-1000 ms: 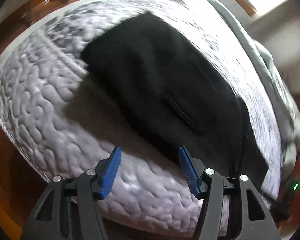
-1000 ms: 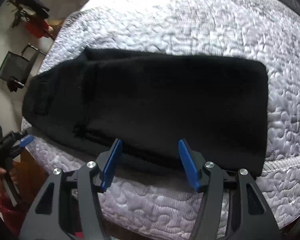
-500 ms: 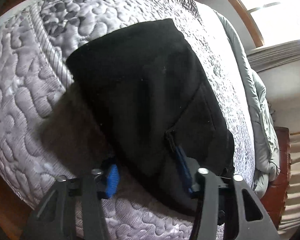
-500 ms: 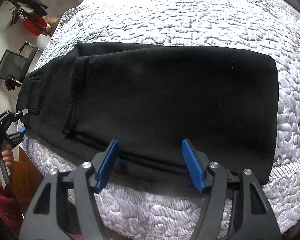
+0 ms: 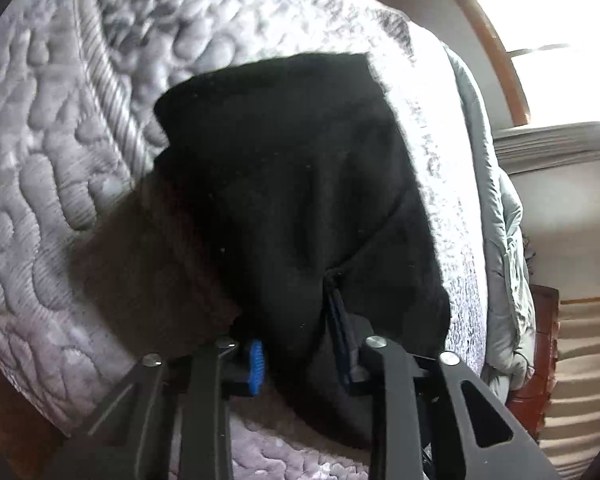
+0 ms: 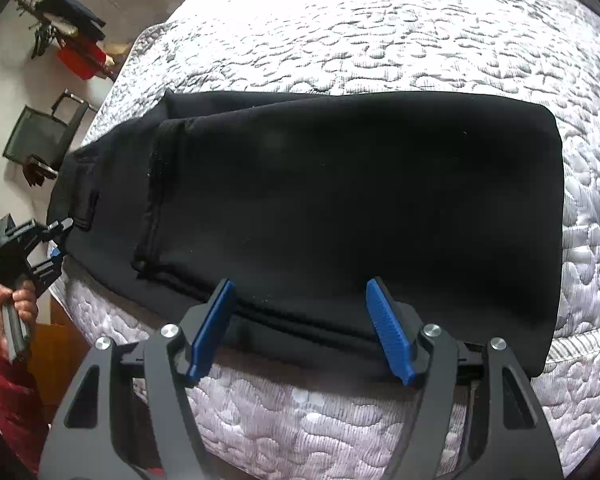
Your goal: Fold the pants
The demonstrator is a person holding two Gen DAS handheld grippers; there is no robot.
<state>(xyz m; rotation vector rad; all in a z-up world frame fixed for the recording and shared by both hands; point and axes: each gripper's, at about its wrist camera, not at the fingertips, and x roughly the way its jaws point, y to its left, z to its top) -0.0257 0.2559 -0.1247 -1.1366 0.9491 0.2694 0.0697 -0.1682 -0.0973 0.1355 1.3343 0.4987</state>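
Black pants [image 6: 340, 200] lie folded lengthwise across a quilted white mattress [image 6: 380, 32], waistband end at the left. My right gripper [image 6: 300, 328] is open, its blue pads over the near long edge of the pants, holding nothing. My left gripper [image 5: 296, 356] is at the waistband end of the pants [image 5: 300, 200]; black cloth fills the space between its blue pads and hides most of them. It also shows in the right wrist view [image 6: 56, 240], its tips on the corner of the pants.
A grey duvet [image 5: 500, 220] is bunched along the far side of the mattress. A wooden bed frame [image 5: 540, 344] and a window lie beyond. Chairs [image 6: 40, 136] and a red item [image 6: 80, 60] stand on the floor past the mattress end.
My left gripper moved forward onto the waistband end, and cloth now sits between its pads. My right gripper moved closer to the near edge and stays open.
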